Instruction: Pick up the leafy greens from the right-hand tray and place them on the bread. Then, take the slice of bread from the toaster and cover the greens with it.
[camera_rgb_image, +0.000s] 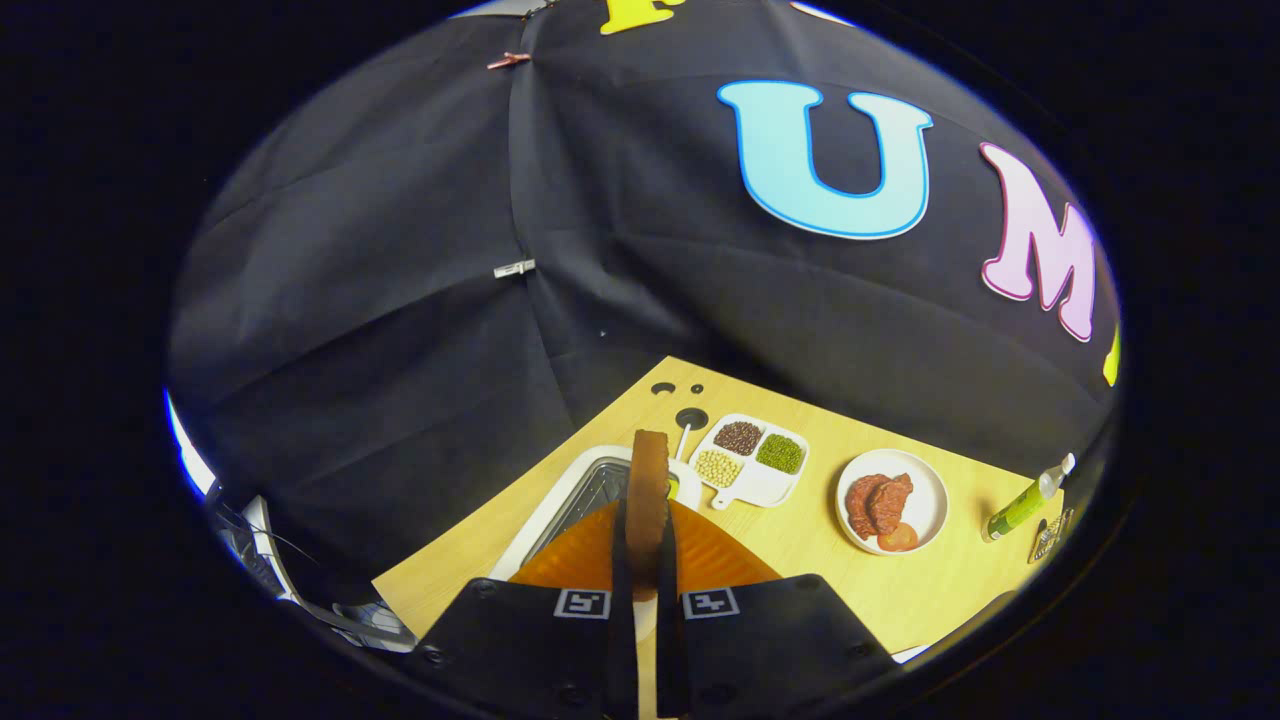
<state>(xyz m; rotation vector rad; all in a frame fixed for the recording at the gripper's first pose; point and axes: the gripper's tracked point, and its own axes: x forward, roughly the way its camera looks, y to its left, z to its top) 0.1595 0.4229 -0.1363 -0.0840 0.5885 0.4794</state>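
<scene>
Bread slice (648, 490) stands on edge between my gripper (646, 545) fingers, its brown crust facing me, and both fingers press on its flat sides, so I read the tool as pinching the slice. The slice is lifted above the wooden table (790, 560), well off the surface.

Directly beyond the bread slice lies a white tray (560, 505) with a darker, ribbed inside; the slice and the fingers cover much of it, and I cannot tell what the tray holds. Just beyond and right of the bread slice sits a white divided dish (757, 460) with a short handle, holding dark brown beans, green beans and pale yellow beans in separate compartments. A black round item with a thin white stem (690, 420) sits just left of that dish, beyond the slice.

Farther right of the bread slice is a round white plate (925, 500) carrying pieces of reddish meat and an orange-red slice. Farther right again, near the table's edge, a green bottle with a white cap (1028, 500) lies tilted, with a small metal object (1050, 537) just beside it.
</scene>
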